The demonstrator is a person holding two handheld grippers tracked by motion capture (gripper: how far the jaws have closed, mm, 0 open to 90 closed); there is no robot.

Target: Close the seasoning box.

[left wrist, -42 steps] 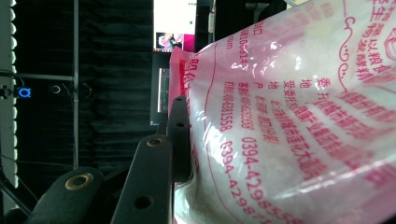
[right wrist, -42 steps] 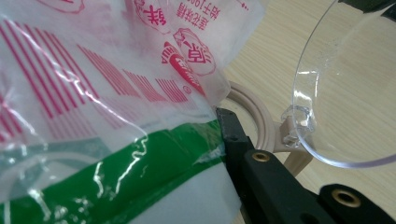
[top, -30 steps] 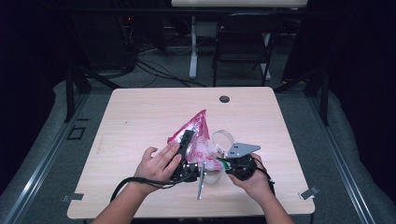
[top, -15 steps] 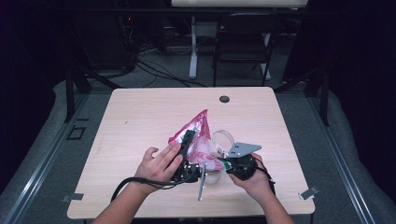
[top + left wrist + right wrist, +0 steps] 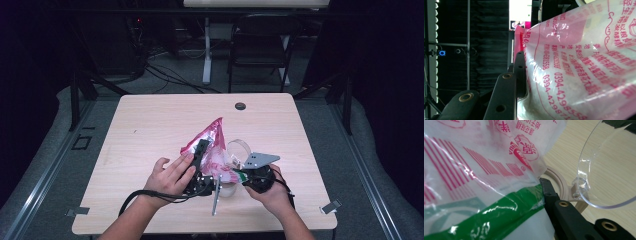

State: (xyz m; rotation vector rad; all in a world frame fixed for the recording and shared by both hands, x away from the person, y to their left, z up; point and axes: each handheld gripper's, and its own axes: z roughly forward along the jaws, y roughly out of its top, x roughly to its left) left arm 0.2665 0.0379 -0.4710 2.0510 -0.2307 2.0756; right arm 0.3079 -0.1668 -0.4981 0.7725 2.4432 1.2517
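Observation:
A pink-and-white printed plastic bag [image 5: 214, 142] is held up above the wooden table [image 5: 150, 130], its tip pointing up. My left gripper [image 5: 202, 148] is shut on the bag's left side; in the left gripper view one black finger [image 5: 520, 72] presses against the bag [image 5: 579, 62]. My right gripper [image 5: 239, 175] is shut on the bag's lower green-striped corner [image 5: 506, 212], and one finger [image 5: 547, 188] shows at that edge. Just behind the bag are a clear hinged lid [image 5: 584, 177] and a jar's beige rim [image 5: 560, 182].
The clear lid [image 5: 240, 146] stands open to the right of the bag. A black round grommet [image 5: 240, 106] sits near the table's far edge. A dark chair [image 5: 260, 45] and cables are on the floor beyond the table.

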